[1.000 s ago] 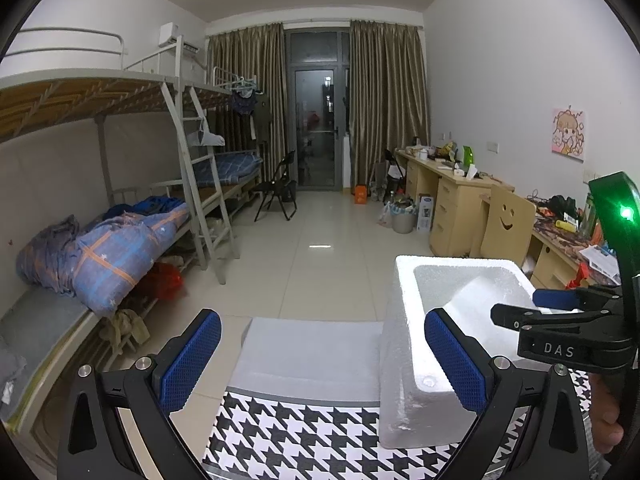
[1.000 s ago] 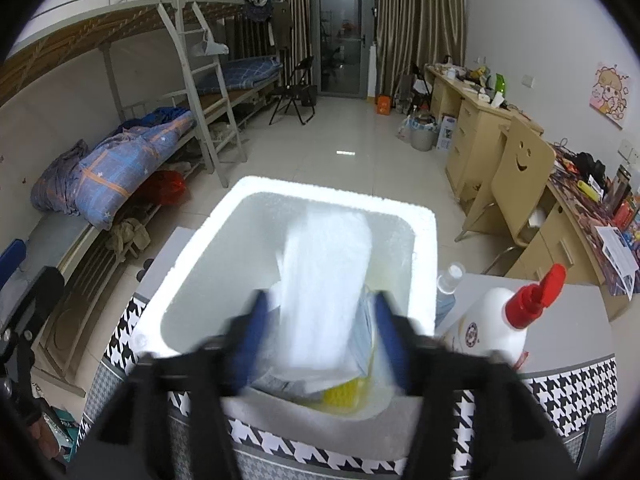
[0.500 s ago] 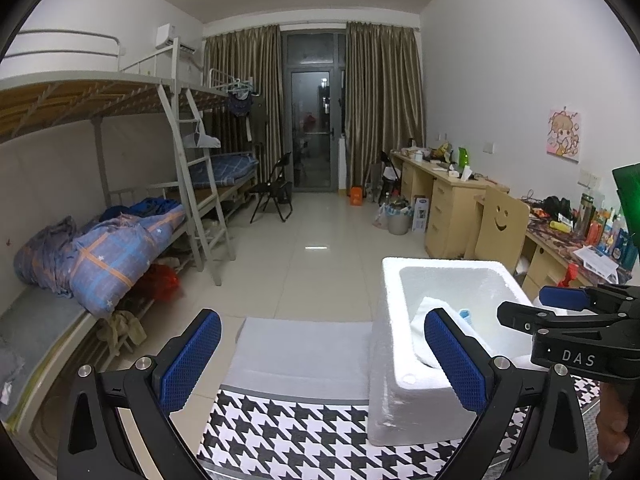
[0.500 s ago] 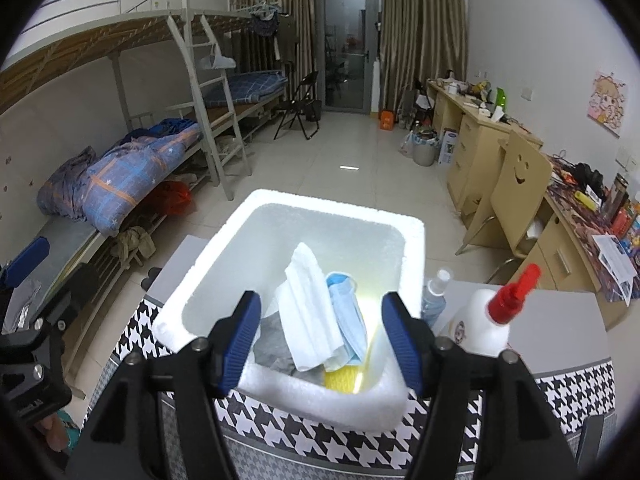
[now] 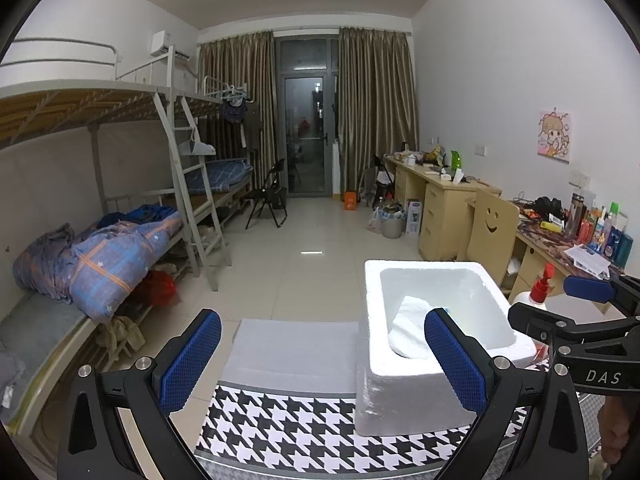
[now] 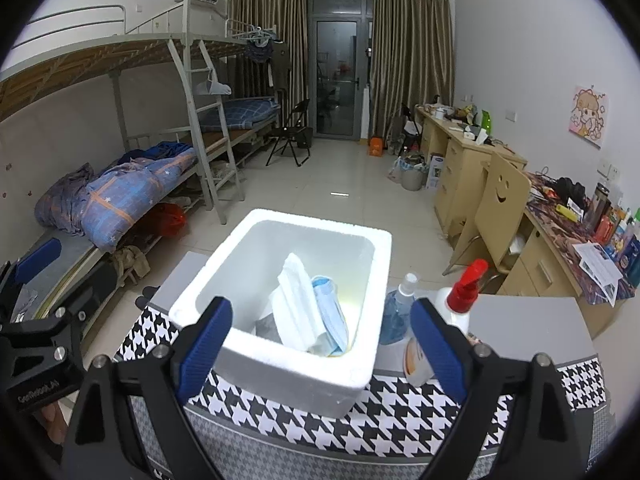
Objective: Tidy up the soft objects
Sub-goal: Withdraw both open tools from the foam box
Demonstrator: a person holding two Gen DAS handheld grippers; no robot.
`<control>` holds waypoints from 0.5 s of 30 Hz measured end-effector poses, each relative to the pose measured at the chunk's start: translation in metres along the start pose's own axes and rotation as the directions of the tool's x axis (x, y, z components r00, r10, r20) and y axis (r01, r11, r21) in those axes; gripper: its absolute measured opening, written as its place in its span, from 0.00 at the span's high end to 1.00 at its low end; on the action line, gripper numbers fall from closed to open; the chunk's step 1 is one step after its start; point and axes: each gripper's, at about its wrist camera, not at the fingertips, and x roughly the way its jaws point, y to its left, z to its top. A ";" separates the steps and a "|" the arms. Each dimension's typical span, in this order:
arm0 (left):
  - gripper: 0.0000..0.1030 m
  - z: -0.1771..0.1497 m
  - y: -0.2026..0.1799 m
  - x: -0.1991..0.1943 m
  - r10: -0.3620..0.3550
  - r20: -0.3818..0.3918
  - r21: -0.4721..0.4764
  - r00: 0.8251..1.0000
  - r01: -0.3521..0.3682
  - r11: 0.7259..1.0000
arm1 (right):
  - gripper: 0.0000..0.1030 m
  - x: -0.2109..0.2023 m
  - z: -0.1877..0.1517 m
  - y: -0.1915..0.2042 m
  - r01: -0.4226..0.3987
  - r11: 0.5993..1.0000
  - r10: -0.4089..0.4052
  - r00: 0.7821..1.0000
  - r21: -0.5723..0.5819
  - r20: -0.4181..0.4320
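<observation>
A dormitory room runs back to a curtained glass door at twelve o'clock, with a bunk bed (image 6: 132,128) along the nine o'clock wall, its lower mattress heaped with a blue quilt (image 6: 116,200), and a row of desks (image 6: 472,168) along the three o'clock wall. Nearest the cameras is the worktop (image 6: 400,416), covered in a black-and-white houndstooth cloth with grey panels at its far side. On it stands a white foam box (image 6: 240,248), open at the top. Inside the box, toward its near right corner, lies a loose pile of soft things: a folded white cloth (image 6: 296,312) leaning upright, a blue face mask (image 6: 330,320) just beside it at three o'clock, and something grey and something yellow under them, too hidden to tell. At three o'clock of the box, on the worktop, stand a white spray bottle (image 6: 456,312) with a red trigger and a smaller clear bottle (image 6: 400,312) of blue liquid. The right tongs (image 6: 320,344) have just been opening and stand wide, with nothing between them, above the near edge of the box. The left tongs (image 5: 322,360) also stand wide and empty, above the worktop at nine o'clock of the box.
</observation>
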 end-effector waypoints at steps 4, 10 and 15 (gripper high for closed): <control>0.01 0.000 -0.004 -0.008 -0.007 0.011 0.011 1.000 0.007 1.000 | 0.10 -0.010 -0.002 0.000 0.000 1.000 0.000 1.000 -0.002 0.014; 0.01 0.000 -0.009 -0.020 -0.018 0.024 0.017 1.000 0.017 1.000 | 0.10 -0.027 -0.010 -0.004 -0.016 1.000 0.016 1.000 -0.002 0.021; 0.01 -0.003 -0.015 -0.029 -0.021 0.026 0.029 0.999 0.020 0.999 | 0.10 -0.039 -0.015 -0.008 -0.017 1.000 0.017 0.999 -0.002 0.033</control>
